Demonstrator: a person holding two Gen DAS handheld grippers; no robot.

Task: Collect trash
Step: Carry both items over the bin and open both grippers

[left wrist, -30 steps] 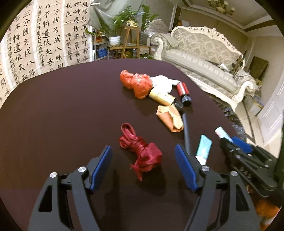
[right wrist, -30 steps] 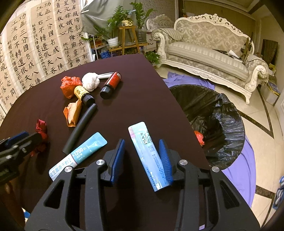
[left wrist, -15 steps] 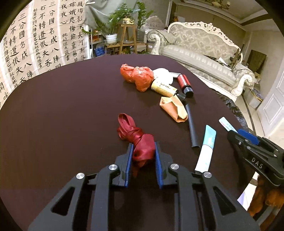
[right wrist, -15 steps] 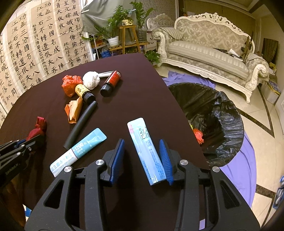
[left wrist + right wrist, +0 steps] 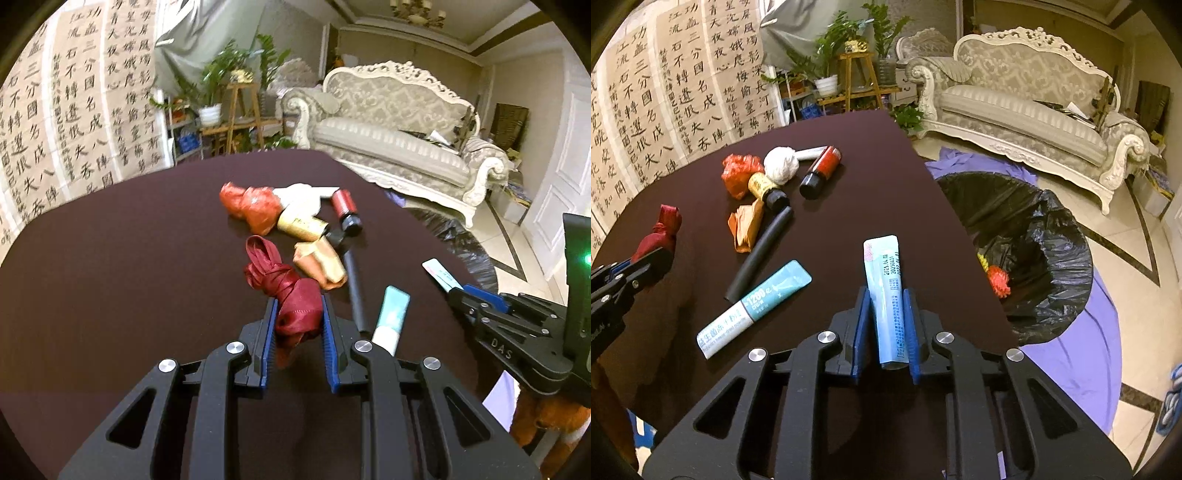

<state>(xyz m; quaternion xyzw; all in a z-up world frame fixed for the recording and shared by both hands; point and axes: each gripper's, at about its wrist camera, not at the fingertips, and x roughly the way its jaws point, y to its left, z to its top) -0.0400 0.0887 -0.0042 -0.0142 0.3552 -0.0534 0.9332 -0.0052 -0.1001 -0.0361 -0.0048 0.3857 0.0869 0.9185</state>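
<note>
- The left tool (image 5: 297,328) was clamped on the dark red ribbon wad (image 5: 291,302), its pads pressing the lower bulk while the loose loops stuck out ahead.
- The right tool (image 5: 886,325) had closed on the pale blue tube (image 5: 886,291), which stood between the pads, its sealed end pointing up and forward.
- Both pieces appeared just clear of the dark surface (image 5: 849,177); the black-lined bin (image 5: 1034,236) stood on the floor past the surface's right edge, near the right tool.
- Judged advice: carry each piece fully over the bin's mouth before parting the pads, keep the ribbon's trailing end from snagging the orange wrapper (image 5: 319,264) beside it, and keep the tube from swinging in the grip.
- Other litter stayed on the surface: the teal tube (image 5: 757,302), black stick (image 5: 761,251), two small bottles and crumpled wads.
- Against the frame a second ago: the left pads then stood wide around the ribbon lying flat, and the right pads flanked the tube loosely; now both gripped, and the ribbon looked raised.
</note>
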